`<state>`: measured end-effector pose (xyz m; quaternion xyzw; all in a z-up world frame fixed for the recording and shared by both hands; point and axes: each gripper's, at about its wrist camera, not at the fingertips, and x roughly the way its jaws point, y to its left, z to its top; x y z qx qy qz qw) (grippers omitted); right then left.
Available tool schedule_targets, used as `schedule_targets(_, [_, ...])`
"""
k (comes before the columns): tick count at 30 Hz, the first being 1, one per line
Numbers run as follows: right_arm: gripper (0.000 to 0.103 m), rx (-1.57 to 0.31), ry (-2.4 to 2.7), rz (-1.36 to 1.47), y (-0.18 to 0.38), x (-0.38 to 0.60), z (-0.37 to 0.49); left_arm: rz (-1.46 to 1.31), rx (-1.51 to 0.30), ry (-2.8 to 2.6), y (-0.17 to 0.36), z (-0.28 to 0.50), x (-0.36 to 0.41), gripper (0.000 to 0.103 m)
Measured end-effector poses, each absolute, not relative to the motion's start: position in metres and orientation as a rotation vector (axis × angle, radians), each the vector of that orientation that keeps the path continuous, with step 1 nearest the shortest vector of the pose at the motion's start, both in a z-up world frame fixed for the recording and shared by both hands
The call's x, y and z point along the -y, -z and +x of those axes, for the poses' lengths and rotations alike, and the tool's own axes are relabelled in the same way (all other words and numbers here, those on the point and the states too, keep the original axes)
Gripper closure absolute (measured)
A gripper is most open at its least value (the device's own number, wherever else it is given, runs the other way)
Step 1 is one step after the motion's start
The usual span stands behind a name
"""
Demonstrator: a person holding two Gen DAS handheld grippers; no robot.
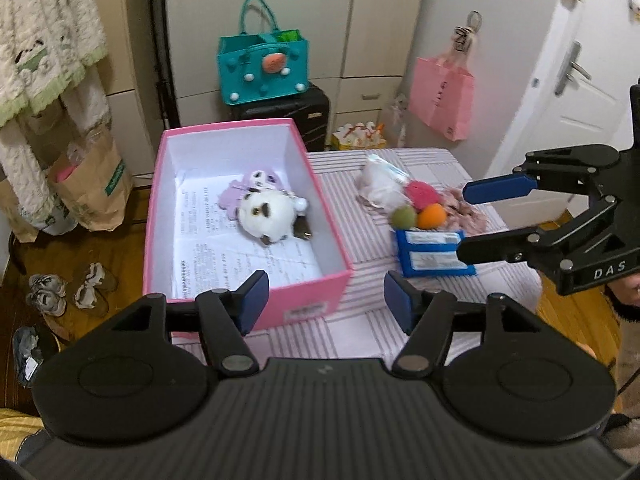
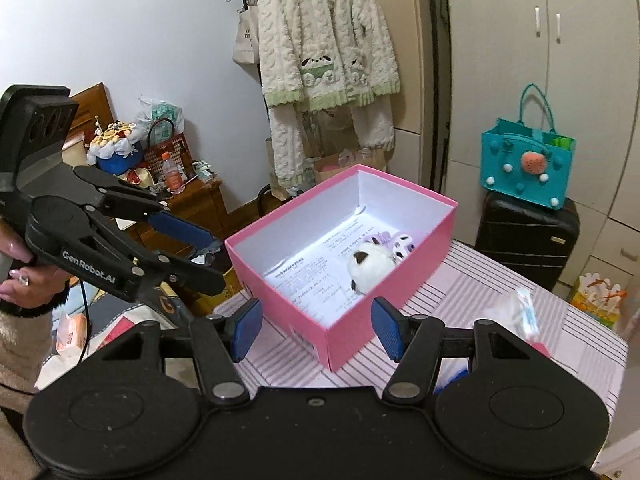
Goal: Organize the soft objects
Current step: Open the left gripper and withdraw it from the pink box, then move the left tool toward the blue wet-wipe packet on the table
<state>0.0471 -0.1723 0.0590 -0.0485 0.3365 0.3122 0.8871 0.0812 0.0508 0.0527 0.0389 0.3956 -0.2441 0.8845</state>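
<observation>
An open pink box [image 1: 308, 296] [image 2: 360, 328] stands on the striped table [image 1: 360, 320]. A white plush toy [image 1: 266, 210] [image 2: 370, 266] and a purple plush [image 1: 248, 186] lie inside it on printed paper. To its right lie a clear bag of white stuff [image 1: 380, 184] [image 2: 516, 312], red [image 1: 422, 192], orange [image 1: 432, 216] and green [image 1: 404, 216] pom-poms, a pink fabric piece [image 1: 464, 208] and a blue pouch [image 1: 432, 252]. My left gripper [image 1: 324, 304] [image 2: 204, 256] is open and empty before the box. My right gripper [image 2: 316, 330] [image 1: 464, 220] is open and empty, hovering by the pom-poms.
A teal felt bag [image 1: 262, 66] [image 2: 528, 168] sits on a black suitcase [image 1: 308, 120] behind the table. A pink paper bag [image 1: 440, 98] hangs on the cabinet. Brown paper bags [image 1: 92, 188] and shoes [image 1: 68, 288] are on the floor at left. A fleece robe [image 2: 328, 52] hangs on the wall.
</observation>
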Motion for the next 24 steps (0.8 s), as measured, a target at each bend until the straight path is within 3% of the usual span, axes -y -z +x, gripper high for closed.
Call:
schedule_targets(12, [0.035,-0.710,-0.535,-0.071,-0.039,0.224,-0.004,0.151,-0.819,0.645,-0.048,0.049,-0.001,0.034])
schedule_targets(24, [0.034,-0.721,-0.446,-0.005,0.020,0.274,-0.006,0.186,-0.852,0.780,-0.009,0.060,0.056,0.035])
